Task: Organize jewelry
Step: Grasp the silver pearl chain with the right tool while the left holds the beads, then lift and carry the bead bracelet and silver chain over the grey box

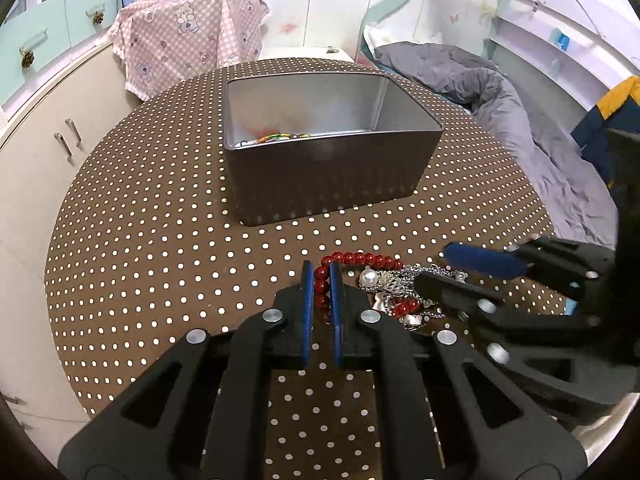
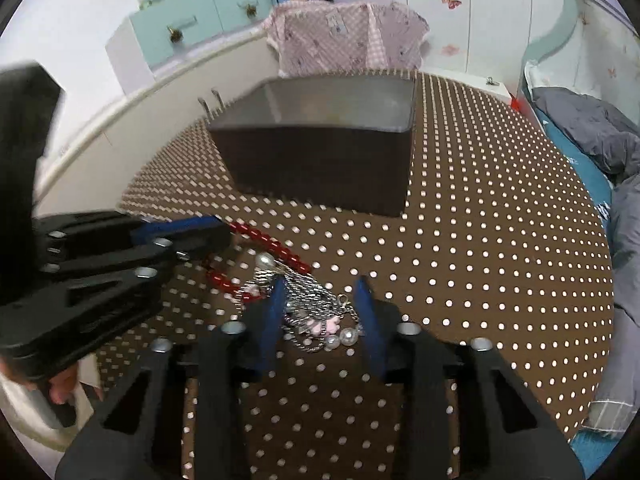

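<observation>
A red bead bracelet [image 1: 362, 259] lies on the polka-dot table beside a tangle of silver chains with pearls [image 1: 390, 286]. My left gripper [image 1: 321, 270] is shut on the bracelet's left end, beads pinched between its blue pads. In the right wrist view the red bead bracelet [image 2: 276, 246] runs from the left gripper [image 2: 200, 230] toward the silver chain pile [image 2: 316, 304]. My right gripper [image 2: 320, 288] is open, its fingers on either side of the chains and pearls. A grey metal tin [image 1: 320, 148] stands behind, open, with a multicoloured bracelet [image 1: 280, 137] inside.
The round table has a brown cloth with white dots [image 1: 160, 240]. A chair with pink checked fabric [image 1: 188, 40] stands behind the tin. White cabinets [image 1: 48, 152] are at the left, a bed with a grey duvet [image 1: 500, 96] at the right.
</observation>
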{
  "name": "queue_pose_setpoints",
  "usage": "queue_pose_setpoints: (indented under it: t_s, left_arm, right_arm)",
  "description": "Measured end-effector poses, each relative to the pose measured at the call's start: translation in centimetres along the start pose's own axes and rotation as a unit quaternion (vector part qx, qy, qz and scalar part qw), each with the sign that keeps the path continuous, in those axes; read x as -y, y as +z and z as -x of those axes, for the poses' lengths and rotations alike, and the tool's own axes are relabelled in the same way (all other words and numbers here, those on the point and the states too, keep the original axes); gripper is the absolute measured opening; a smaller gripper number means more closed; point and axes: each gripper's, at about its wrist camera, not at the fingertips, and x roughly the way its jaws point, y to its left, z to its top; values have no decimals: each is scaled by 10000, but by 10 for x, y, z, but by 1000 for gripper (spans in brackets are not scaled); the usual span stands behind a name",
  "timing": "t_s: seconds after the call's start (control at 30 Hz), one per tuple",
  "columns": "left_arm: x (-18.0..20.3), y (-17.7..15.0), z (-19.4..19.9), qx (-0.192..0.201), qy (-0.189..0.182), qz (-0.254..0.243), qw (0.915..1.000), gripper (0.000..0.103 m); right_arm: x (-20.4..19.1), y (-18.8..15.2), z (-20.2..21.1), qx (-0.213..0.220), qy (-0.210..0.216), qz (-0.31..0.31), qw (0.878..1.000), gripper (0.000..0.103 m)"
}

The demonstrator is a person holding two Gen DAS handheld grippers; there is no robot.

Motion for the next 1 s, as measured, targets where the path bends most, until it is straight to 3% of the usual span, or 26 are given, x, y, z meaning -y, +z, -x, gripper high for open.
queue_pose_setpoints:
  t_s: [0.07,0.33,0.9,0.93,0.97,1.0]
  left_arm:
    - [-2,1,1,12,-8,-1,10000,8]
    - [-7,5,2,53,19,62,10000,8]
    - [-7,25,28,540,94,-32,9985,8]
    - [-8,26,30,573,97,-34,9983,8]
    - [-8,28,33,628,103,-38,9980,8]
    - [-8,31,35,670,107,-44,9977,8]
  right_arm:
    - [3,1,0,-8,243,-99,9997,12]
    - [10,4,11,150,109,-244,9995,12]
    - [17,32,74,1116,-194,-214,9933,12]
    - [16,33,76,1153,-207,-196,9929,11]
    - [16,34,78,1185,-209,-181,9926,0]
    - [16,36,79,1204,-190,-178,9924,0]
